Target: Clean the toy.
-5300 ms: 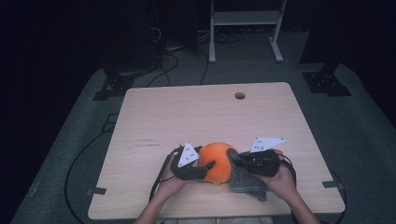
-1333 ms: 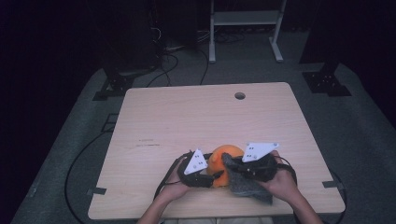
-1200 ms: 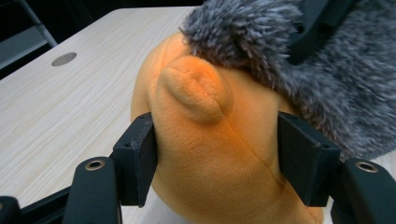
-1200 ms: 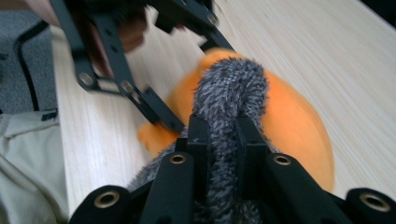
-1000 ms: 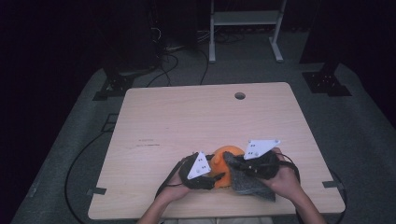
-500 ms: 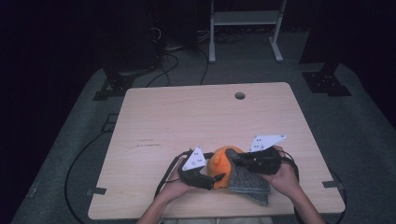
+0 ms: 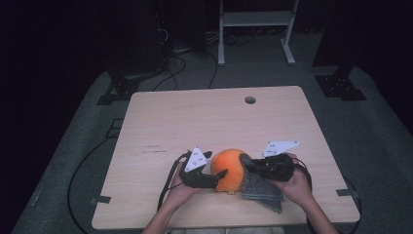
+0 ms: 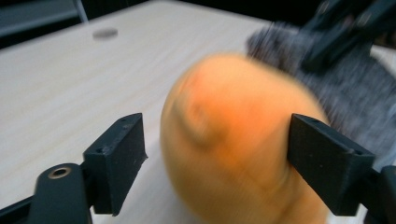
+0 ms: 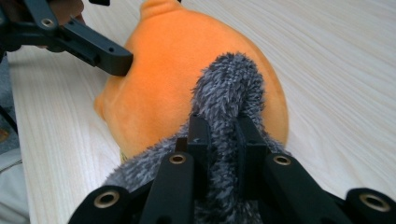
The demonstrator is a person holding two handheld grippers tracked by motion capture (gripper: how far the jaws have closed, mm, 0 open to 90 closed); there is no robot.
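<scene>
Orange soft toy (image 7: 229, 168) sits on the counter (image 7: 214, 122), near the front edge, btwn both hands. Left hand-held gripper (image 8: 215, 163) has just been opening: jaws wide, one on each side of the toy. The right-side jaw looks to be up against the toy; left-side jaw is apart from it, so no squeeze. Right hand-held gripper (image 9: 219, 135) is pinched tight on a fold of the fuzzy grey cloth (image 9: 229, 88), which lies over the toy's far side & on the counter beside it.

overhead forward-down, two close, perhaps blurred claw views
</scene>
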